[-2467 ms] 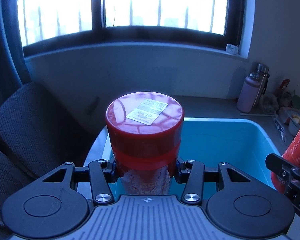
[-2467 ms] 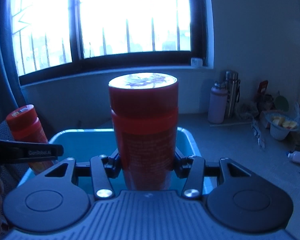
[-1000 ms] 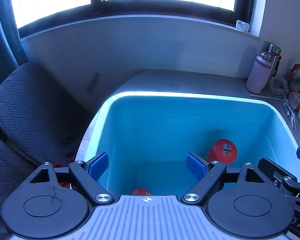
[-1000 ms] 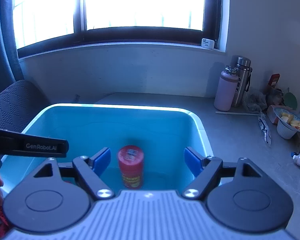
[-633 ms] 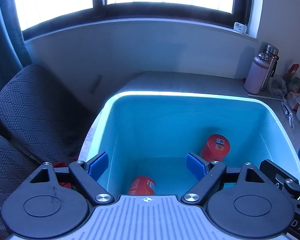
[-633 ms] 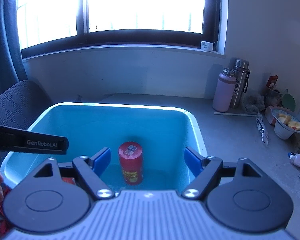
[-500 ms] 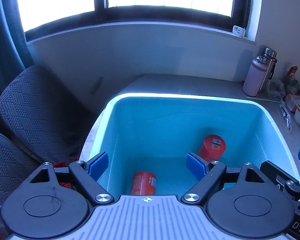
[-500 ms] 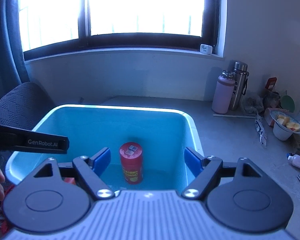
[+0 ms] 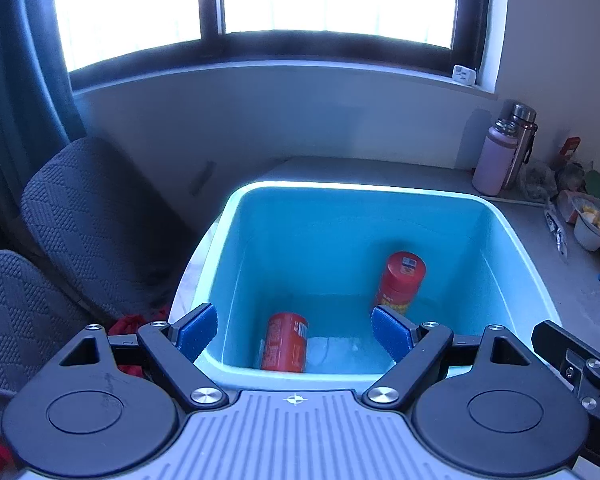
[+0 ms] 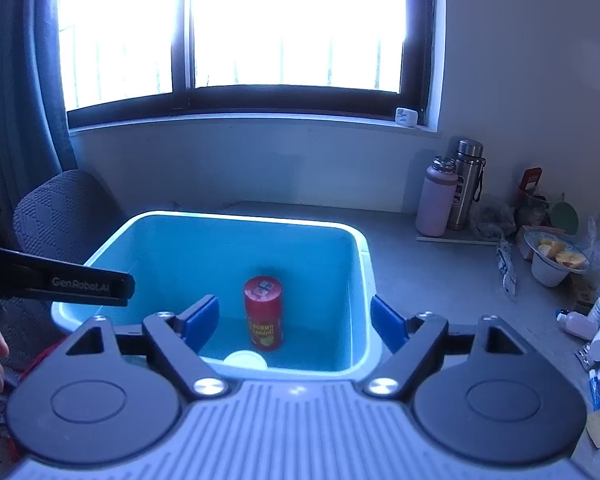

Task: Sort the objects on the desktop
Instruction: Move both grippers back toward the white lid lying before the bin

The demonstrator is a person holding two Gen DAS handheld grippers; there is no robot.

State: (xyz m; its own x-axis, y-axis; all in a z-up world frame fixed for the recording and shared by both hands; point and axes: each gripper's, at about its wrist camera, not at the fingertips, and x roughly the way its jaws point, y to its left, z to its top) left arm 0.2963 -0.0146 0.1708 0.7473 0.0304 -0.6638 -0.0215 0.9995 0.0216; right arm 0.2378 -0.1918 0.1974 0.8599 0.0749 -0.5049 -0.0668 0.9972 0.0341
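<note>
Both your grippers hang over the blue bin, jaws spread wide, nothing between them: left gripper, right gripper. Two red canisters sit on the bin floor: upright canister toward the right wall, fallen canister on its side near the front wall. A white lid shows at the front. Small bottles and tubes lie loose on the counter to your right, probably sorting candidates; wide jaws suit either reach

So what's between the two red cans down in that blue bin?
Only bare bin floor, in the left wrist view: the standing can and fallen can are apart.
</note>
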